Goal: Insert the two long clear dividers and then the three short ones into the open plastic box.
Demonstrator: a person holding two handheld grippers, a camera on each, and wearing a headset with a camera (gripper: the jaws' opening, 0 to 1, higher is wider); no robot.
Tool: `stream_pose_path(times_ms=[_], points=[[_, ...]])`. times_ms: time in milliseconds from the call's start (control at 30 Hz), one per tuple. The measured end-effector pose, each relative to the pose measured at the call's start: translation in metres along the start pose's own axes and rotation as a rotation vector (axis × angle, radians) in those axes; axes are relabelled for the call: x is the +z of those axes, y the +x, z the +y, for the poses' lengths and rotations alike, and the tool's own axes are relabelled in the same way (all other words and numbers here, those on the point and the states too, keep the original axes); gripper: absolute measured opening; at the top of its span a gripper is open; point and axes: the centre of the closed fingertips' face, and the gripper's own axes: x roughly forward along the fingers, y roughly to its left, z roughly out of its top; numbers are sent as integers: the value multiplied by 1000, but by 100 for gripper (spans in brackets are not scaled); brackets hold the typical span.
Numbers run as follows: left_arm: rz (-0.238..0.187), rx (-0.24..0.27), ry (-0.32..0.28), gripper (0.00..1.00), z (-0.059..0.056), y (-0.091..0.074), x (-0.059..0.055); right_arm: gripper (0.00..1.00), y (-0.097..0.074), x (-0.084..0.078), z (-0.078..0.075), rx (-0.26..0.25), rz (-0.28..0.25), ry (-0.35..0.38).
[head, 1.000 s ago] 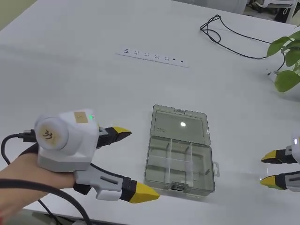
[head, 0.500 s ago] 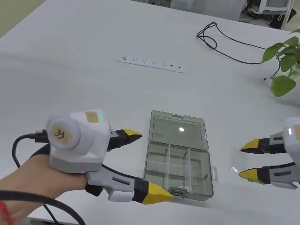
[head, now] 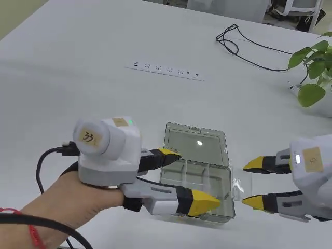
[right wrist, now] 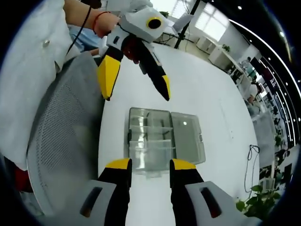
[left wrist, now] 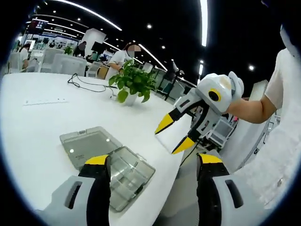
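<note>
Nearest, a hand [head: 67, 199] is seen gripping the left claw [head: 197, 176]; its jaws are spread wide apart and nothing is held between them; in the head view its lower jaw overlaps the near left edge of the box [head: 222, 208], and contact cannot be determined.

In the left gripper view the left claw [left wrist: 154, 159] is recorded apart, with the box [left wrist: 127, 176] below it.

The right claw [head: 244, 183] is held just beside the box's right side, tips pointed toward it; it is clamped on a clear divider [head: 239, 179], which spans the gap between the tips; the same divider [right wrist: 150, 153] is noted in the right gripper view across the right claw [right wrist: 151, 164], in front of the box [right wrist: 150, 132].

The box lies open on the white surface [head: 78, 83]; its lid [head: 197, 142] is laid flat on the far side; partitions [head: 199, 171] are seen standing in the base, their number not determinable.

Farther off, a power strip [head: 166, 70] is noted; beyond it a black cable [head: 244, 44]; a plant [head: 314, 67] stands at the far right.
</note>
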Motion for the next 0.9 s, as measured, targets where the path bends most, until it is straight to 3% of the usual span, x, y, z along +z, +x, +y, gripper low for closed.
stream_pose_path(times_ms=[233,333,433,567,900], points=[[-42,-41,-164,50,-9,7,4,33,1,23,6,-12,-21,-20],[-35,-42,-220,42,-10,9,1,33,1,30,7,-19,-21,-36],[-28,-51,-217,36,-12,10,-1,33,0,37,7,-28,-25,-46],[-35,-68,-258,28,-16,12,-1,33,-1,45,7,-33,-33,-53],[-28,-82,-312,9,-19,15,-7,33,-3,54,9,-37,-41,-47]])
